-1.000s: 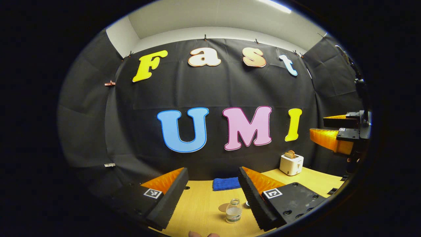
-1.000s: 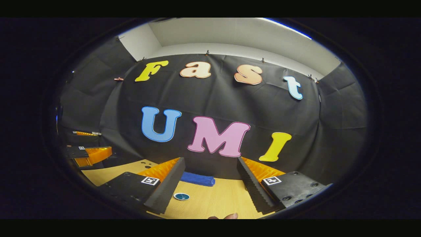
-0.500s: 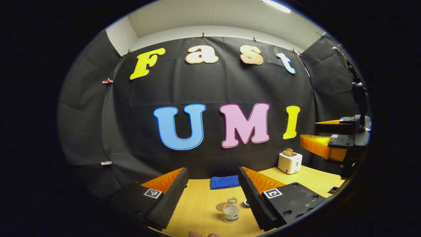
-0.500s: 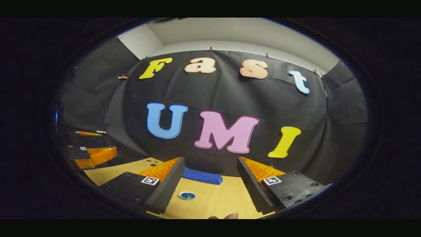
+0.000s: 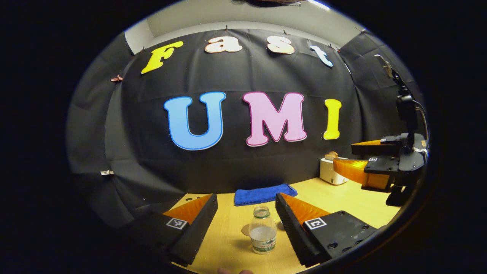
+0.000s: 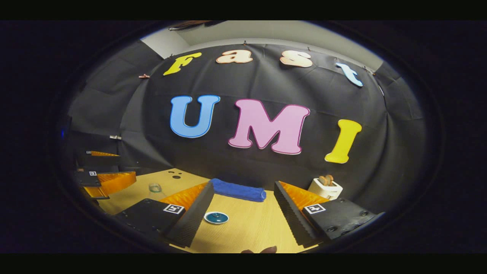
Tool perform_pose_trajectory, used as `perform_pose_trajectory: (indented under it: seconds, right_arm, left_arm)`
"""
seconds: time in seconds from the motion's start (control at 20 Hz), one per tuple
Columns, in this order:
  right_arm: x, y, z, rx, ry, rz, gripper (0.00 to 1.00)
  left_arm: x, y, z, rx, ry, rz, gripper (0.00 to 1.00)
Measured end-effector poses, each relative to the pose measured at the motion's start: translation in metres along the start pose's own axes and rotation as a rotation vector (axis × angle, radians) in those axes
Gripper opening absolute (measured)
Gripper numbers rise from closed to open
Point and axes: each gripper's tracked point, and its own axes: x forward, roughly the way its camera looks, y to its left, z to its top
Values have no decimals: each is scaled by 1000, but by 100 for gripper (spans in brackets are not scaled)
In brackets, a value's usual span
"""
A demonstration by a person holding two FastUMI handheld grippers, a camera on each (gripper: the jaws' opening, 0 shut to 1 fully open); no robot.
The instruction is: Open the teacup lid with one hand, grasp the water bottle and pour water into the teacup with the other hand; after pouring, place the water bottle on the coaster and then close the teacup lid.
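A small clear water bottle (image 5: 262,233), uncapped and part full, stands on the wooden table (image 5: 228,243) in the left gripper view. It is just ahead of my left gripper (image 5: 245,196), between the lines of the two open fingers. A round tan coaster (image 5: 244,230) lies right behind the bottle. In the right gripper view the teacup (image 6: 216,217) with its teal lid on sits low on the table. It is ahead of my right gripper (image 6: 244,184), close to the left finger. That gripper is open and holds nothing. The bottle's top (image 6: 155,187) shows farther left.
A folded blue towel (image 5: 264,193) lies at the back of the table by the cloth wall. A white toaster (image 6: 325,187) with bread in it stands at the back right. The right gripper (image 5: 344,153) hovers at the right of the left gripper view; the left gripper (image 6: 125,165) hovers at the far left of the right gripper view.
Both grippers have come forward and tipped down toward the table. The bottle looks larger and nearer between the left fingers. The teacup looks larger in the right gripper view, where the toaster came into sight.
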Motion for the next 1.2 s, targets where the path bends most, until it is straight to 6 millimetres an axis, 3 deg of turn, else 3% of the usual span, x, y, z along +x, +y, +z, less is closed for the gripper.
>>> perform_pose_trajectory:
  seconds: [0.3, 0.45, 0.65, 0.85, 0.95, 1.05, 1.1, 1.2]
  right_arm:
    - [38, 25, -72, 23, 8, 81, 98]
    - [59, 42, -113, 18, 39, 132, 97]
    - [81, 60, -152, 33, 107, 196, 95]
    - [101, 66, -184, 31, 167, 217, 82]
    - [108, 73, -194, 35, 193, 234, 79]
    - [113, 76, -202, 25, 215, 242, 70]
    - [115, 77, -205, 23, 221, 244, 61]
    - [119, 78, -208, 29, 230, 251, 56]
  left_arm:
    - [13, -15, -81, -17, 54, 2, 95]
    - [17, -19, -110, -29, 81, 11, 95]
    - [16, -18, -127, -44, 102, 28, 95]
    - [12, -19, -135, -53, 120, 41, 95]
    - [11, -22, -138, -49, 127, 41, 95]
    - [16, -20, -146, -51, 128, 39, 94]
    - [17, -20, -146, -52, 129, 37, 94]
    - [18, -21, -147, -57, 130, 39, 95]
